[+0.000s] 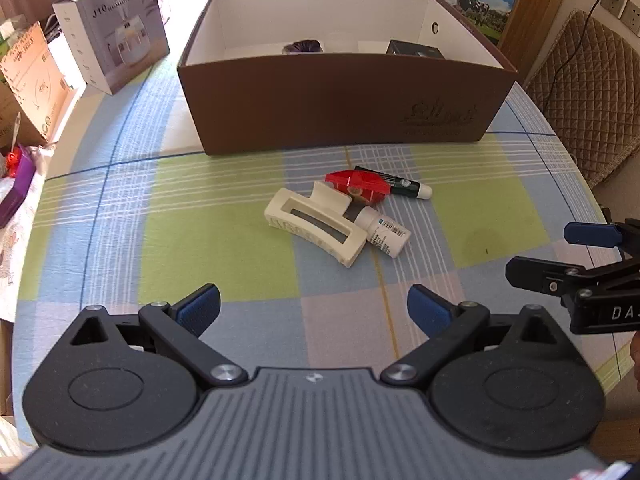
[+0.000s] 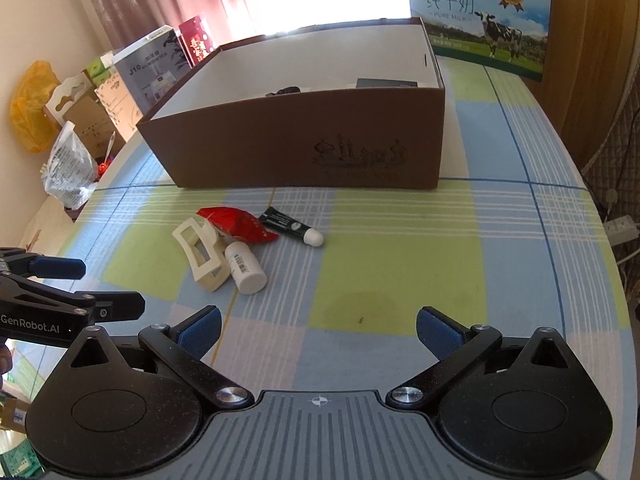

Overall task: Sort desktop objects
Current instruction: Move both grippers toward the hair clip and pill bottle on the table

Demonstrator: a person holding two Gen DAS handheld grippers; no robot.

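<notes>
Brown cardboard box [image 1: 340,104]: partly filled.
Cream plastic hair clip [image 1: 316,224]: awaits pickup.
Left claw [image 1: 314,308]: spread, empty.
Right claw [image 2: 318,328]: spread, empty.
Next: a reach to the clip.

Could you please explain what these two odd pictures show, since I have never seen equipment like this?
Each picture comes from a fisheye camera mounted on a hand-held gripper, looking forward along its two blue-padded fingers. A person carries one in each hand. The left gripper and the right gripper are both open and hold nothing; each also shows at the edge of the other's view. On the checked tablecloth lies a small pile: a cream hair claw clip, a white bottle, a red packet and a dark tube with a white cap. Behind stands an open brown box with a few dark items inside, probably where the pile goes.
</notes>
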